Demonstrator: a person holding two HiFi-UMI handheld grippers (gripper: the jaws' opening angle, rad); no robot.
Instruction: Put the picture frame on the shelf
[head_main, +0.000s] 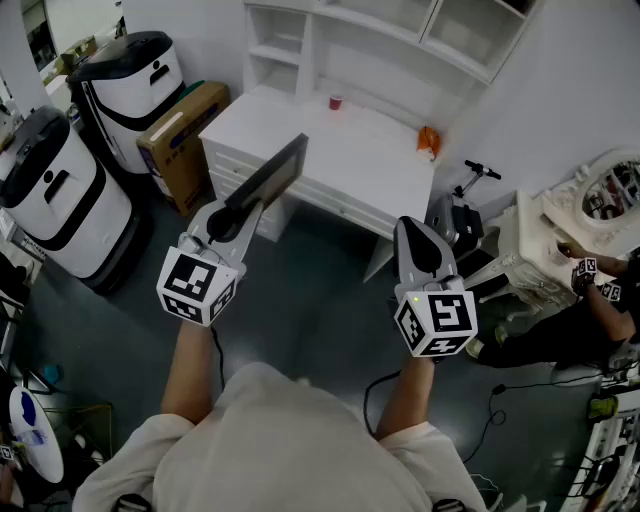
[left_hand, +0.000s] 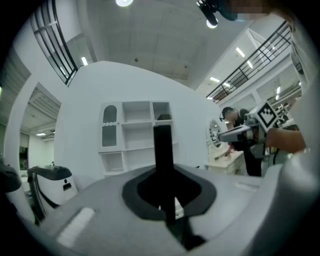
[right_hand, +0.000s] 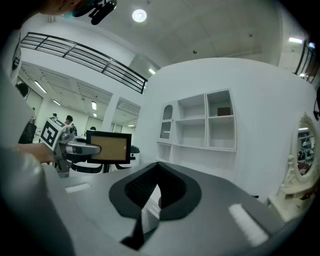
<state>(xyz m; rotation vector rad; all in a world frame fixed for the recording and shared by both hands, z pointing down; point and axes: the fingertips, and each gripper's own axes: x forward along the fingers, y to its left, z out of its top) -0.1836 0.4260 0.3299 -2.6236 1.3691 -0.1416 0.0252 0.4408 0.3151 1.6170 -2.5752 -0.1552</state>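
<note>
The picture frame (head_main: 272, 176), dark-edged, is held up edge-on in front of the white desk (head_main: 372, 160). My left gripper (head_main: 236, 214) is shut on its lower edge. In the left gripper view the frame (left_hand: 163, 159) shows as a black upright bar clamped between the jaws, with the white shelf unit (left_hand: 136, 134) behind it. The right gripper view shows the frame's tan face (right_hand: 109, 147), with the shelf unit (right_hand: 206, 121) further right. My right gripper (head_main: 411, 230) hangs to the right of the frame, shut, with nothing in it.
A small red cup (head_main: 336, 102) and an orange thing (head_main: 429, 141) sit on the desk. Two white machines (head_main: 128, 78) and a cardboard box (head_main: 181, 138) stand at the left. A scooter (head_main: 458, 214), an ornate white dresser (head_main: 570, 225) and a seated person (head_main: 590, 310) are at the right.
</note>
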